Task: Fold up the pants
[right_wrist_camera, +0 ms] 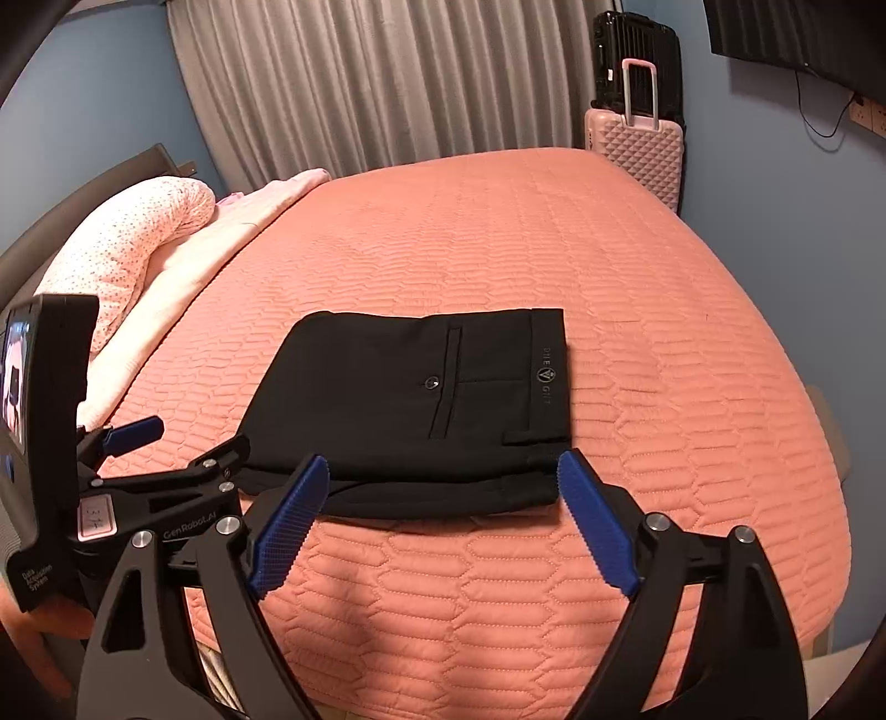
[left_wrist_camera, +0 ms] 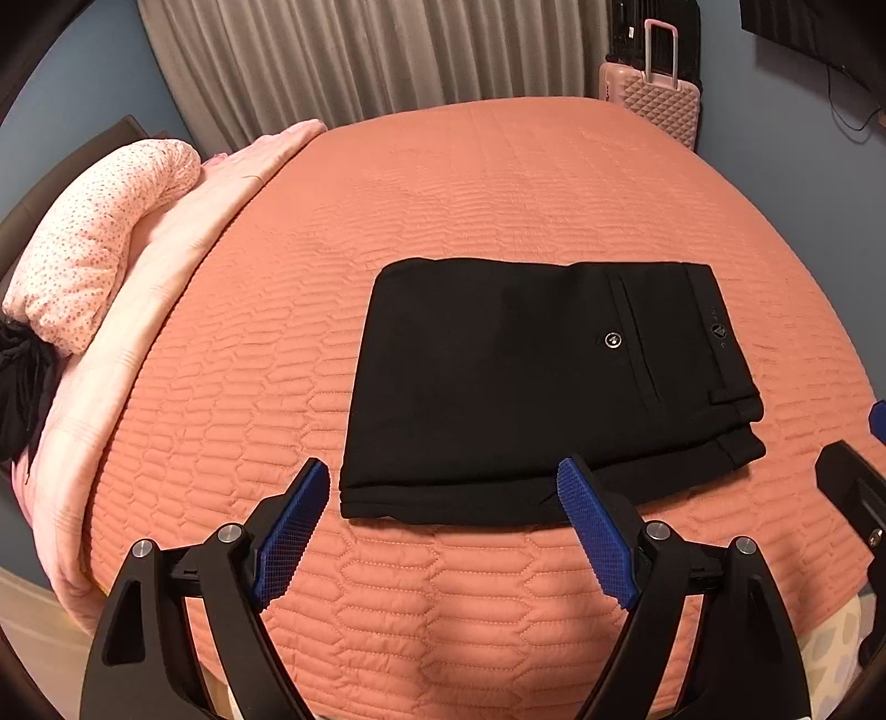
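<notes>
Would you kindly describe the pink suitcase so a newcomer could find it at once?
Start at the big salmon quilted bed and look past its far right corner, beside the grey curtain. The pink suitcase stands there, diamond-textured with raised handle, before a black suitcase.

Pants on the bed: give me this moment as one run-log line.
pants: folded, flat on bedspread | left gripper: open, empty | right gripper: open, empty | contact: none
</notes>
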A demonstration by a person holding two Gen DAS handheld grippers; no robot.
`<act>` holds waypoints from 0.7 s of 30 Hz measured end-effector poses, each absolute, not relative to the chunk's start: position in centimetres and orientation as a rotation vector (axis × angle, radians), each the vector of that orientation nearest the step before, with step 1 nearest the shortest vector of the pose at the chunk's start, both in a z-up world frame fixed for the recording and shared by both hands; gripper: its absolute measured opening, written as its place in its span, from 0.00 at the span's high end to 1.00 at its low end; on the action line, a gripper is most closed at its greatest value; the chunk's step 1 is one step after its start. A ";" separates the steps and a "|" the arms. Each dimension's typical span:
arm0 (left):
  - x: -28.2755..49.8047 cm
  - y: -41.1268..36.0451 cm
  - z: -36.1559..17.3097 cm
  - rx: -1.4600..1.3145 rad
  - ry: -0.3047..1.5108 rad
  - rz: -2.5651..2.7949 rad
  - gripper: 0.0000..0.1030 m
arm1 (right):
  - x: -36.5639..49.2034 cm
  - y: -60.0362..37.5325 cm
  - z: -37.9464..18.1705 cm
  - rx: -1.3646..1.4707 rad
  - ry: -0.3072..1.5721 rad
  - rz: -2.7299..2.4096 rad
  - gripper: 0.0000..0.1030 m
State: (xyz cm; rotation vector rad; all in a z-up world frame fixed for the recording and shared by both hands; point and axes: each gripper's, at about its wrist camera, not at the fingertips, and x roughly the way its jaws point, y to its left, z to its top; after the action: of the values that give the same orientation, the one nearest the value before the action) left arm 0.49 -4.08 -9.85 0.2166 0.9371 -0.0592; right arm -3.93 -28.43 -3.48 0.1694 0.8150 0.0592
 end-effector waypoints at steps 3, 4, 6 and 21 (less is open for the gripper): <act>1.1 -3.8 -10.6 0.209 0.953 -0.055 0.20 | -3.4 -28.6 -4.1 0.166 0.834 0.052 0.18; 1.3 -3.5 -10.9 0.206 0.958 -0.052 0.20 | -3.2 -28.7 -4.4 0.164 0.843 0.052 0.18; 1.9 -2.7 -11.7 0.185 0.973 -0.048 0.20 | -2.6 -29.0 -5.3 0.161 0.863 0.052 0.17; 14.0 10.0 -21.4 -0.427 1.214 -0.267 0.20 | 7.3 -36.9 -14.0 0.302 1.039 0.102 0.11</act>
State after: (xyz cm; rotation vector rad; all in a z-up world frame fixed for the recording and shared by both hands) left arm 14.03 9.96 -21.41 -0.4271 1.2144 -0.2669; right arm 7.26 -36.93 -13.97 0.3023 1.0389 0.1023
